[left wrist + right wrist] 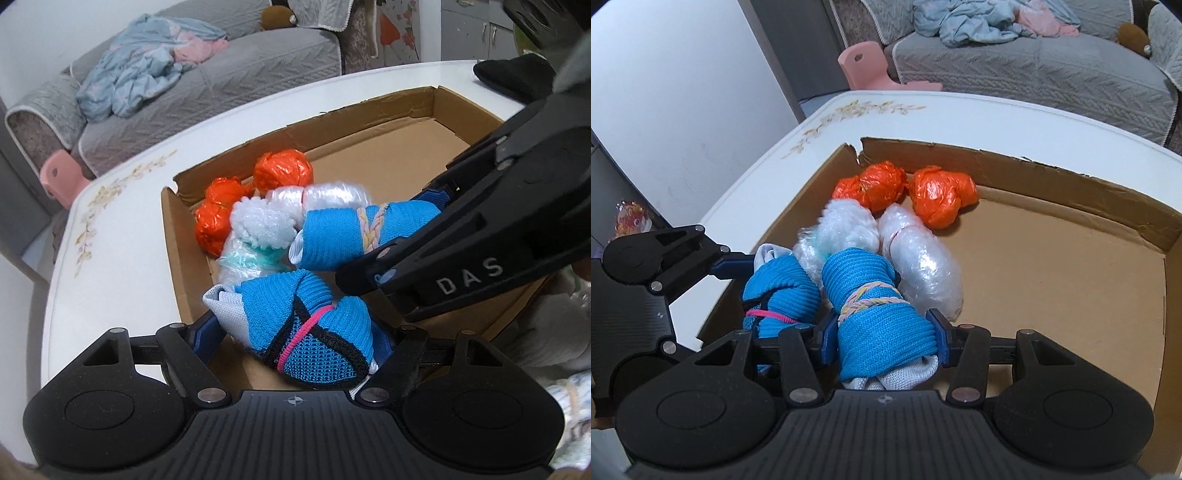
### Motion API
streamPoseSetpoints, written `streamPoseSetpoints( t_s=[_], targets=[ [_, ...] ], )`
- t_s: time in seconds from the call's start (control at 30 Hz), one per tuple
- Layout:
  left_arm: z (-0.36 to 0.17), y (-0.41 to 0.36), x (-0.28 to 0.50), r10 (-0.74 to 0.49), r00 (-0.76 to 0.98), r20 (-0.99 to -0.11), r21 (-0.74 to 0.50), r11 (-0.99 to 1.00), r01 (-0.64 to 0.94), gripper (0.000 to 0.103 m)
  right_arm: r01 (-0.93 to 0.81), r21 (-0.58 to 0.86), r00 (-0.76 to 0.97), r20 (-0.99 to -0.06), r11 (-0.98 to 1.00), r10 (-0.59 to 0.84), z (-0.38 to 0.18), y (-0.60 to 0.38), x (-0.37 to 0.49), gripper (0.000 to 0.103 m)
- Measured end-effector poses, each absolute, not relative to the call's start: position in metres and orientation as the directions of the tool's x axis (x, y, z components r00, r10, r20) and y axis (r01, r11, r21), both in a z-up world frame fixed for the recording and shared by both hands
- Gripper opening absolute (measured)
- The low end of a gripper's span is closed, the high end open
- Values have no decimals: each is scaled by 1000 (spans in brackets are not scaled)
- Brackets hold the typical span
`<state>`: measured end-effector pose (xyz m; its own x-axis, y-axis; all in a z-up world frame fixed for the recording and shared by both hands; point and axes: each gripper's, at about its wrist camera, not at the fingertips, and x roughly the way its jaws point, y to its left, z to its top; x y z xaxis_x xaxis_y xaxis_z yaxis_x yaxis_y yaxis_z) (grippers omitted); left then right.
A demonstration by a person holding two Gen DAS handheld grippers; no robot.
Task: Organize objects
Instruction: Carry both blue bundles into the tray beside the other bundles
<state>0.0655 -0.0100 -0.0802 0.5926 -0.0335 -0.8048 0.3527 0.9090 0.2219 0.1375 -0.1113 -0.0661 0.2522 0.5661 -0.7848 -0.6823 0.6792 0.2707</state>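
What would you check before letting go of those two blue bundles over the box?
1. Left gripper clamps the pink-banded bundle: ok.
2. Right gripper clamps the braid-tied bundle: ok.
3. Both bundles are over the box, inside its walls: ok.
4. Bundles rest on the box floor: cannot tell.
5. Bare floor is left to the right of the clear rolls: ok.
6. Orange balls sit clear at the far wall: ok.
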Motion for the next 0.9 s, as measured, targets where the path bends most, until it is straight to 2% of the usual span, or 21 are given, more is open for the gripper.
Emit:
streamPoseSetpoints(
  t_s=[0.57,0.8,0.9],
  targets=[
    [-78,-15,63,-14,596,-803,229,916,330,86,-688,265,246,-791,676,561,-64,-109,135,49],
    [-61,-15,56,-13,618,-786,236,918,319,96,-685,267,248,-789,677,562,-60,-114,138,49],
    [-57,-12,53,8,632,-775,248,923,293,97,-687,268,248,-787,675,565,-58,-115,139,49]
  ],
)
